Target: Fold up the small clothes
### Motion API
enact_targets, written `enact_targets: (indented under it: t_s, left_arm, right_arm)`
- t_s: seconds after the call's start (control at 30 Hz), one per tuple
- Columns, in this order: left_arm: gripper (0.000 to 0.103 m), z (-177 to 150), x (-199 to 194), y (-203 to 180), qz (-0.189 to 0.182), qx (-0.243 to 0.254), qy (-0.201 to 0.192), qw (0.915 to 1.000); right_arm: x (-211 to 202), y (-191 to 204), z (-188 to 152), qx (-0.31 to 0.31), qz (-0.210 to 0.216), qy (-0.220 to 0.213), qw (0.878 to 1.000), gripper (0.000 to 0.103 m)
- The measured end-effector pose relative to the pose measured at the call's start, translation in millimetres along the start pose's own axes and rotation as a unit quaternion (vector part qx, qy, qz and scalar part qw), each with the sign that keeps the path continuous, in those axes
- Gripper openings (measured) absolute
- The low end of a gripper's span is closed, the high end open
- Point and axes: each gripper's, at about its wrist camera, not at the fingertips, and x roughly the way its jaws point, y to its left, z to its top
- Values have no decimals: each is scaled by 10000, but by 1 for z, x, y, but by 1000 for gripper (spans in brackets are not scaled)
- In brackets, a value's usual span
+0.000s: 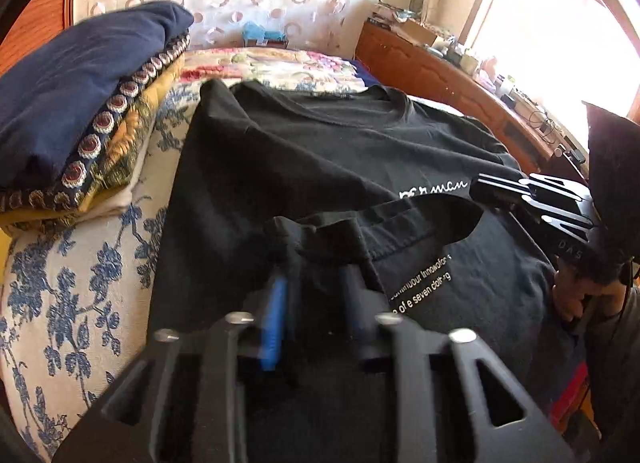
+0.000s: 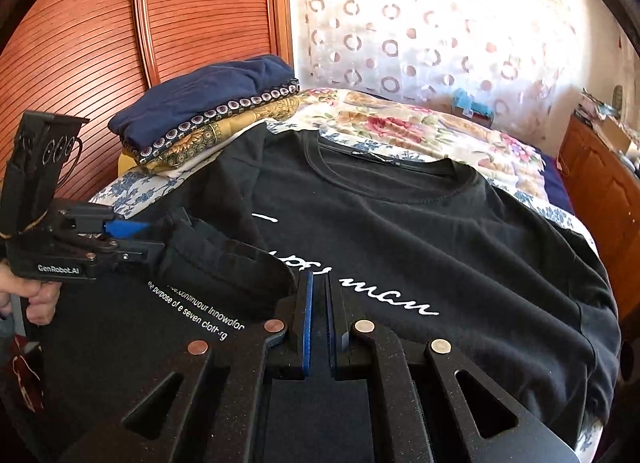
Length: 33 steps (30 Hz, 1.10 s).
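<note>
While the black T-shirt [image 2: 400, 231] lies front up across the bed, its round neckline toward the far curtain, its bottom hem [image 2: 240, 263] is turned up over the white script printed on the chest. That fold exposes a patch of fabric bearing small white printed lines of text [image 2: 192, 313]. Seen from the right wrist camera, the left gripper [image 2: 154, 241] comes in from the left edge, held by a hand [image 2: 36, 299], and its blue-padded fingers are clamped on a bunched corner of the hem. From its own camera, the same corner is gathered into a dark wad between the two fingers, with the blue pad [image 1: 274, 327] of one blurred. The right gripper [image 2: 318, 295] has its jaws drawn almost together, only a thin slit showing between the blue pads, and their tips sit at the edge of the folded hem; whether cloth is pinched in that slit cannot be told. A floral bedspread [image 2: 420, 123] covers the mattress under the shirt. Near the shirt's far left shoulder sits a stack of folded textiles [image 2: 208, 119], navy on top with a patterned yellow layer beneath. A slatted wooden door [image 2: 120, 23] stands behind the stack.
</note>
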Motion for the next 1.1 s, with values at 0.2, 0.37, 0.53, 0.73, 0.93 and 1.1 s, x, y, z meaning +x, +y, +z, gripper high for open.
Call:
enact_targets:
  t_s: [0.2,0.37,0.53,0.73,0.93,1.1]
  left_arm:
    - [12,-12,-35,-31,-367,411,-185,9983]
    - [12,-27,-48,-48,-378,545,-113,9977]
    - [15,-32,-59,-47,-418,450,-228,9979]
    - [34,-32,-85,-47,-487,453,-554,9962]
    - [63,-25,-91,-32,-102,489,-651,9966]
    - [75,-25,-83,-15,97,336,-666,9972]
  right_arm:
    - [-2,-6,-3,64,-16,-35,10000,5]
    - [-5,-7,-4,118,-24,-55,9999,5]
    - [-4,-9,-4,154,-51,-25,9999,5]
    - [1,-12,1,288,-25,44,9996,15]
    - [16,-10,7,420,189,204,9987,41]
    - [30,-7,7,490,456,420,9969,41]
